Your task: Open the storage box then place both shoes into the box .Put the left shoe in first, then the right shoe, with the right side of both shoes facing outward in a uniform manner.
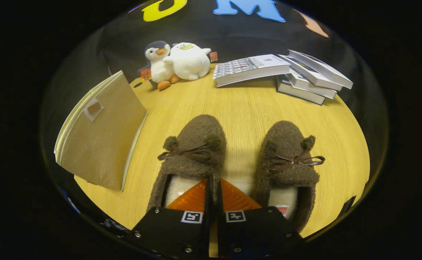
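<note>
My gripper (213,184) is clamped on the left slipper's (191,155) inner wall — right slipper (290,162) just beside it. The lid looks open on the storage box (99,144) — next I carry this slipper in.

The gripper (213,187) sits low and level, pointing straight ahead. Its two fingers (192,198) are drawn together, with only a thin dark slit left between them from the base to the tips. Nothing is held in that slit. Each finger tapers to a point, and a small square marker sits on the body behind each.
</note>
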Tool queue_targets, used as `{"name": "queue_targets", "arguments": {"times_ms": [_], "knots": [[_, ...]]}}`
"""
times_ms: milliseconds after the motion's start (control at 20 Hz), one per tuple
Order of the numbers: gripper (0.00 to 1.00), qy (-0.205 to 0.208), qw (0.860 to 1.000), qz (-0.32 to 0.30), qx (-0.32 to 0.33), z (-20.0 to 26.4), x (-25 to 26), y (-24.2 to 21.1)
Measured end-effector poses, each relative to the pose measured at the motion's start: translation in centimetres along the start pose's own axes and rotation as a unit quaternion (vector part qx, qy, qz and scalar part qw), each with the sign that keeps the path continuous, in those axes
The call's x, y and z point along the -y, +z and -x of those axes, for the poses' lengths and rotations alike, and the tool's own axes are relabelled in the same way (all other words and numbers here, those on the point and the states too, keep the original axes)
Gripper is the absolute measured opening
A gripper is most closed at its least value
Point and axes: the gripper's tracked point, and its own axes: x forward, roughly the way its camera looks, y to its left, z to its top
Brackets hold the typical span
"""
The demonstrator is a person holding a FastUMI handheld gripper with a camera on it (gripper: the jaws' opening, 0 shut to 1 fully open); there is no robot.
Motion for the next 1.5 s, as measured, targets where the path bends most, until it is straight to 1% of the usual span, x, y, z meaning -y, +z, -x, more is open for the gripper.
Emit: {"name": "queue_targets", "arguments": {"times_ms": [100,200,450,800,1000,1250,1500], "knots": [[0.09,-0.002,1.000,-0.010,-0.003,0.8,0.3,0.3],[0.00,-0.003,1.000,-0.029,-0.010,0.8,0.5,0.2],[0.00,0.032,0.993,-0.111,-0.014,2.1,-1.0,2.2],[0.00,0.055,0.985,-0.165,0.008,5.2,-3.3,5.9],[0.00,0.072,0.980,-0.181,0.034,7.7,-5.7,9.2],[0.00,0.100,0.978,-0.171,0.068,10.8,-9.7,13.2],[0.00,0.122,0.975,-0.166,0.080,11.9,-13.8,15.4]]}}
